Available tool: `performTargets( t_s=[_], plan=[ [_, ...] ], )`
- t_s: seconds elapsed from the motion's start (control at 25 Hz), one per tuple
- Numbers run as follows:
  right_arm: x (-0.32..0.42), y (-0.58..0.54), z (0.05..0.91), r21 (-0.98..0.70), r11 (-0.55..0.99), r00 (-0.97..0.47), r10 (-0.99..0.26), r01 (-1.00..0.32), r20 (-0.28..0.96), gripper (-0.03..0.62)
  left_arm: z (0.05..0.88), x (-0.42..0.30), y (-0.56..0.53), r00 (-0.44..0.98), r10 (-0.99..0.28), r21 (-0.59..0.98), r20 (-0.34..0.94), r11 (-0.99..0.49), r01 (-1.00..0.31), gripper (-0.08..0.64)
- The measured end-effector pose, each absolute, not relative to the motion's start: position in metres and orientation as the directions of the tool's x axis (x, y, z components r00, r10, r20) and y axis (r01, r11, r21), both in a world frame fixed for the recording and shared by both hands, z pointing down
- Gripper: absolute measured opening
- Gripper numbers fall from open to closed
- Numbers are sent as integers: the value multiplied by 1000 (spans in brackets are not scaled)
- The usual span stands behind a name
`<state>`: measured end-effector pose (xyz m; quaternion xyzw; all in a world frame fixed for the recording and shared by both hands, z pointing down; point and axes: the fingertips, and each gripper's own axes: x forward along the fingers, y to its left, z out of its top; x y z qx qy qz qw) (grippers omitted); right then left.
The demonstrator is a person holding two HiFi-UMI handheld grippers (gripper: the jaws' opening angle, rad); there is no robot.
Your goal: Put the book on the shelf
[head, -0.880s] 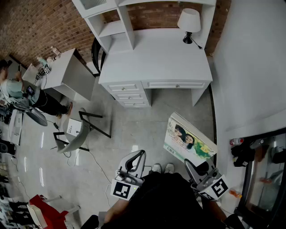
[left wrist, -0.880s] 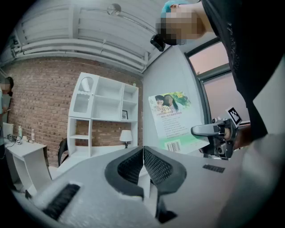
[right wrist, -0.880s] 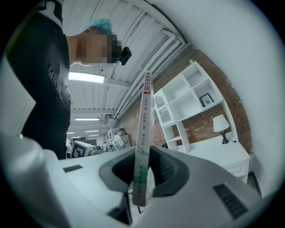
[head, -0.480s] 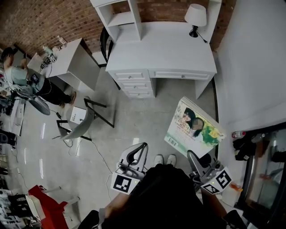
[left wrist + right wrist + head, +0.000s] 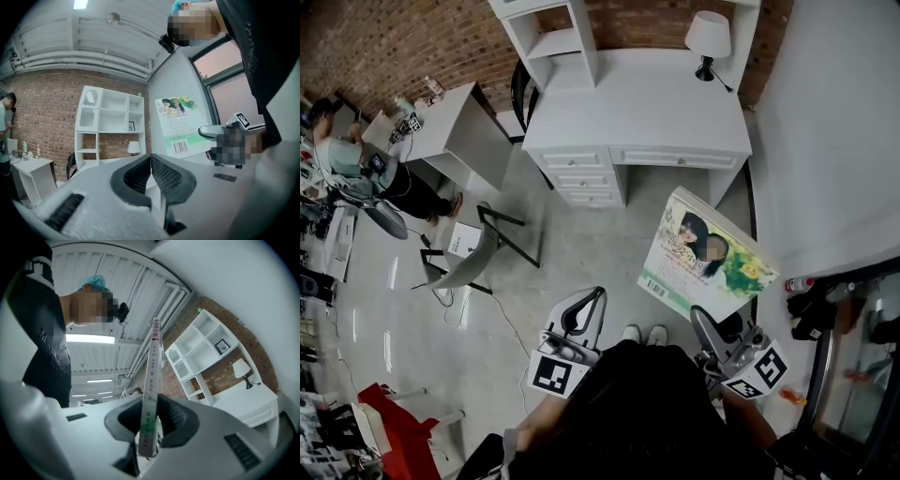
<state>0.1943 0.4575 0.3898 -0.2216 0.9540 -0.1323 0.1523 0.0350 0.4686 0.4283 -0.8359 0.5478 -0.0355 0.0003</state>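
— One book (image 5: 705,258), clamped by its near edge in right gripper (image 5: 712,330); raised higher than a moment ago, nearer far shelf (image 5: 555,42).
— Left gripper (image 5: 581,317)?
— Closed, empty, near left. Carry under way; placing outstanding.

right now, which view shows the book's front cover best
The head view: the book faces the camera there, its illustrated front cover almost wholly visible. The left gripper view shows only the back cover with its barcode. The right gripper view shows just the spine, edge-on, clamped in the right gripper.
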Motion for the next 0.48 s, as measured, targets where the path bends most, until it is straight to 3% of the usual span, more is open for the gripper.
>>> performTargets(
  t_s=[0.48],
  plan=[
    [233, 421, 403, -271, 851, -844, -504, -449, -183, 74, 422, 42, 437, 358, -933, -60, 27, -359, -931, 18]
  ],
)
